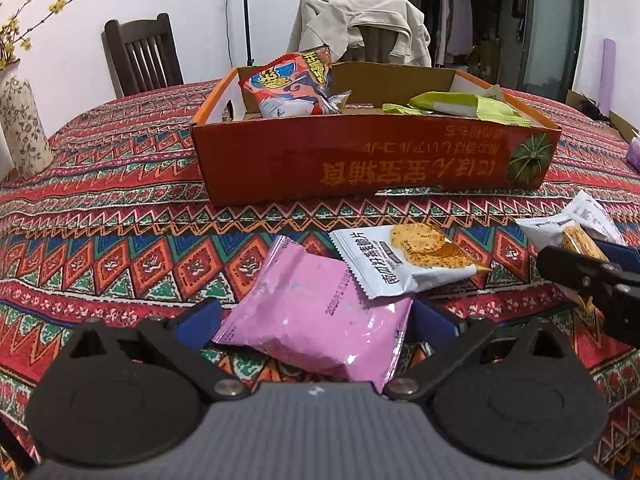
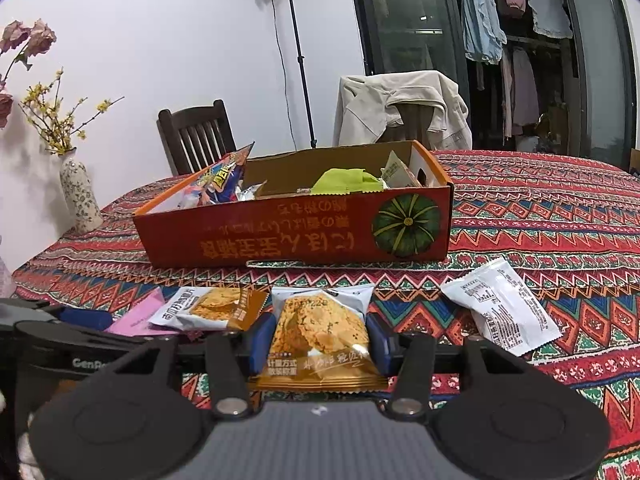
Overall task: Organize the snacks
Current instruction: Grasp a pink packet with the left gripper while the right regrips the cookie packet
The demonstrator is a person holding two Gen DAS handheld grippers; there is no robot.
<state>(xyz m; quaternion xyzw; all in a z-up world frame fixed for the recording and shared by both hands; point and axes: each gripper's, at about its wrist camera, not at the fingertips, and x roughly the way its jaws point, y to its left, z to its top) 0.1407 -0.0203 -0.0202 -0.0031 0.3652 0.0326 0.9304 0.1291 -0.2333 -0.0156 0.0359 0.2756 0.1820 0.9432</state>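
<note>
Two tongs busy — right tongs (image 2: 318, 340) clamped on cracker packet (image 2: 320, 332), orange box (image 2: 296, 236) straight ahead across desk (image 2: 560, 216). Left tongs (image 1: 314, 322) apart, straddling pink packet (image 1: 316, 316), unpressed — box beyond.

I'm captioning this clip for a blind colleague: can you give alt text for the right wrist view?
The right gripper is shut on an orange cracker packet low over a patterned tablecloth. Behind stands an open orange cardboard box with snacks inside; another cracker packet lies left and a white packet right.
</note>
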